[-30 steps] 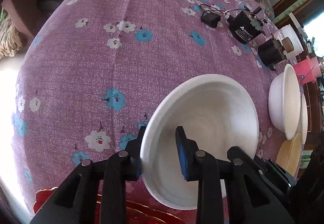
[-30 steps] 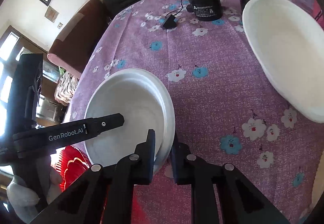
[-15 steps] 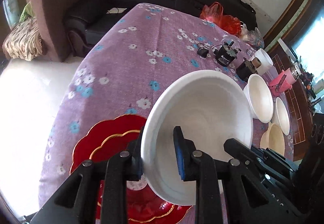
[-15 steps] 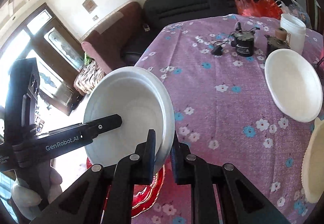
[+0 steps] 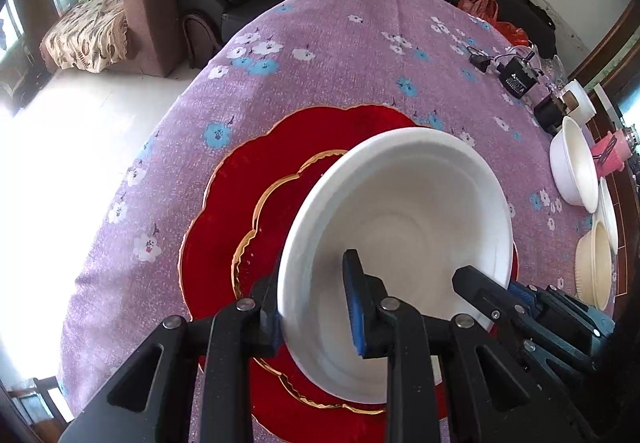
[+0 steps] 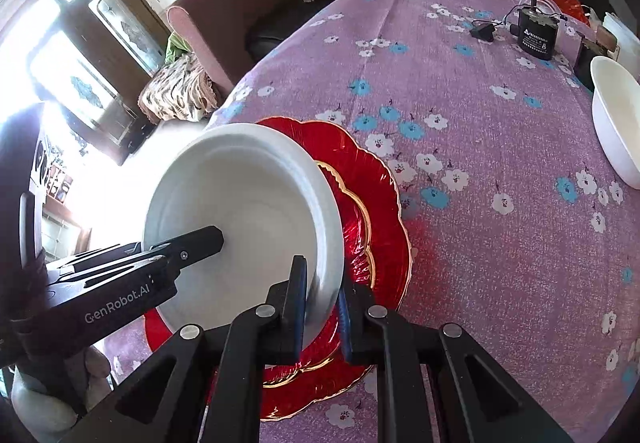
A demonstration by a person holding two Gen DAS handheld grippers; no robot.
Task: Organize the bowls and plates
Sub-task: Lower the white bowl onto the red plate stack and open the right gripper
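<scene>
Purple floral tablecloth (image 5: 360, 43) — scalloped red plate (image 5: 240, 203) under smooth white bowl (image 5: 400, 211).

The one text I can read plainly is "GenRobot.AI", in pale letters along the black body of my left gripper (image 6: 132, 275), which reaches in from the left of my right tool. Far ahead and to the right of my right tool stands a small black adapter (image 6: 535, 35) with a white triangle mark and rows of white print, ending in what may be an "8"; the rest is too small to read. From my left tool the same adapter (image 5: 519, 78) shows only the triangle mark.
</scene>
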